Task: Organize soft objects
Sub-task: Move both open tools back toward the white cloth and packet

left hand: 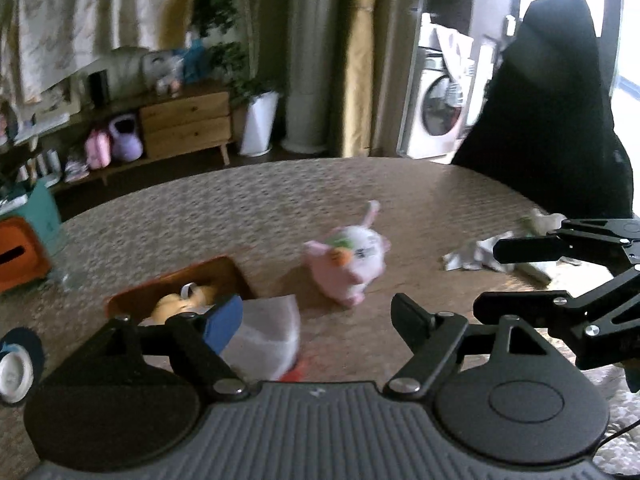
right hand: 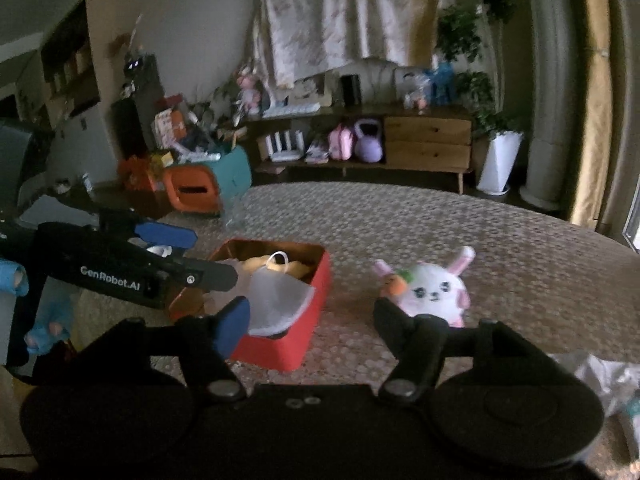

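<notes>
A pink and white plush bunny [left hand: 352, 256] with a carrot lies on the patterned table; it also shows in the right wrist view [right hand: 434, 288]. A red box [right hand: 296, 332] stands to its left, holding a yellow soft toy [right hand: 276, 266] and a white cloth [right hand: 276, 300] that hangs over the near rim. In the left wrist view the box [left hand: 180, 284] and cloth [left hand: 268, 332] sit just behind my left finger. My left gripper [left hand: 316, 316] is open and empty, above the table between box and bunny. My right gripper [right hand: 312, 320] is open and empty, just before the bunny.
An orange tissue box [right hand: 192, 190] and a teal bin [right hand: 236, 170] stand at the table's far left. Crumpled white wrapping [left hand: 476, 254] lies on the table's right. A black chair back [left hand: 552, 112] rises behind the right edge. A wooden sideboard [right hand: 424, 142] lines the far wall.
</notes>
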A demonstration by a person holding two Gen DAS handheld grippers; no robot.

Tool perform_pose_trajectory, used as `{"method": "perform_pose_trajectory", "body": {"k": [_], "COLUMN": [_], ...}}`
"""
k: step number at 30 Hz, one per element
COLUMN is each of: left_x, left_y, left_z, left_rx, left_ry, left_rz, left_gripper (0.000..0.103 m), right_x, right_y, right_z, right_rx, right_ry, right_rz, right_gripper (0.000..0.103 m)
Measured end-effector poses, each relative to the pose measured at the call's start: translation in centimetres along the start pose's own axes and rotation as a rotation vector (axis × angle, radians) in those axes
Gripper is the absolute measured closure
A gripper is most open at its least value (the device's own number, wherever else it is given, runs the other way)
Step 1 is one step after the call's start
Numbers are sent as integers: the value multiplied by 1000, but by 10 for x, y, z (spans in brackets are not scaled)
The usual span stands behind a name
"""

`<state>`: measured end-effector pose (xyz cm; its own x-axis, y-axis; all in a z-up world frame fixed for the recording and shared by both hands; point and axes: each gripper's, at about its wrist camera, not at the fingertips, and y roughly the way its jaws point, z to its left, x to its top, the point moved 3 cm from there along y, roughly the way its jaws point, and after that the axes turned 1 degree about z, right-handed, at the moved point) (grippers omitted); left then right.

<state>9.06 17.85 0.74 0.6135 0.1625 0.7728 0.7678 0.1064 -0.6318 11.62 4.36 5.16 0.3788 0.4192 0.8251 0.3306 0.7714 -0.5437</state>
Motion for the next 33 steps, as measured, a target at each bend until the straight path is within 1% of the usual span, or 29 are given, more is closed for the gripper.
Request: {"method": "perform_pose_trajectory", "body": {"k": [3,5,10,12,15,17,24,27,33], "left_x": [5,7,11,13,15,17,23,24,26], "left_y": [-2,-2,1,3,9,14,40,53,83], "left_z": [-22,-38,-78,-92,-114,-127,-173,-191,-224], "left_rx": [-40,-71,-131,-151,-205,-225,-254,-260,-243], "left_ry": [9,15,38,43,50,57,86,106,152], "left_rz": [-16,-24,-42,-54,-72,-76,-79,-89,-109], "left_gripper": [21,18,17,12,8,7,1,1,0], "right_x": [-6,-11,-22,-28,-35,-40,-62,-73,-97], "right_y": [-19,-33,-61,-69,-83,-92,-121,-133,-151], "right_z": [-11,-21,-43,-52,-68,-80,-122,-144,-193], "right_rx": [-19,-32,-82,-107,-152,-178,-279,-328,-426], "right_ry": [24,34,66,80,100,117,169,199,264], "right_rz": [-26,-40,-71,-77,-95,-104,-120,-122,-109], "right_gripper": [30,25,20,19,15,12,7,5,4]}}
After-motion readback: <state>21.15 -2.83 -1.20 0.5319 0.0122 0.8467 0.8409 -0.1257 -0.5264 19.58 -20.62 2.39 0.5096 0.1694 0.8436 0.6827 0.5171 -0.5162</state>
